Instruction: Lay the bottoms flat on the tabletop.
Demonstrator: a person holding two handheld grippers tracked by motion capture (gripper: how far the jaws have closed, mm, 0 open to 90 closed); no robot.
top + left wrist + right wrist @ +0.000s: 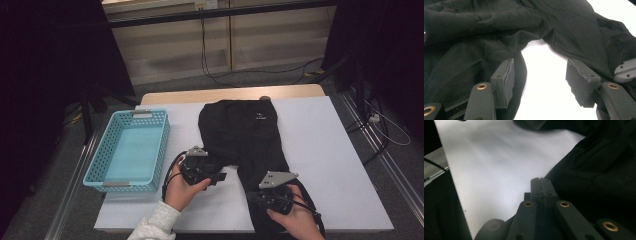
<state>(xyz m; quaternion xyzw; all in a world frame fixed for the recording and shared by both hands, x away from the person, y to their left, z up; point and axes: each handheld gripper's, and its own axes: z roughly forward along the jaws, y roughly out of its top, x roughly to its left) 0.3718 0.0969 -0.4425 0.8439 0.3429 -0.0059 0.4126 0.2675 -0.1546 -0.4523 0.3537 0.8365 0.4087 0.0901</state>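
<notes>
While both hands worked at the trousers, the scene stood thus:

Trousers: black trousers [245, 135] lay spread on the white table [330, 150], waist at the far edge, one leg running toward the person's right hand, the other bunched near the left gripper.

Left gripper: the left gripper [220, 176] sat just beside the bunched leg, at the crotch gap. Its jaws stood partly apart with bare table between them; one pad [507, 80] lay against the edge of the cloth, and nothing was pinched.

Right gripper: the right gripper [541, 185] rested on the long leg's near end, at the cloth's edge. Its jaws were pressed fully together; whether any cloth was caught between them I could not tell.

Basket: a blue basket [100, 160] stood left of the trousers, well apart from them.
</notes>
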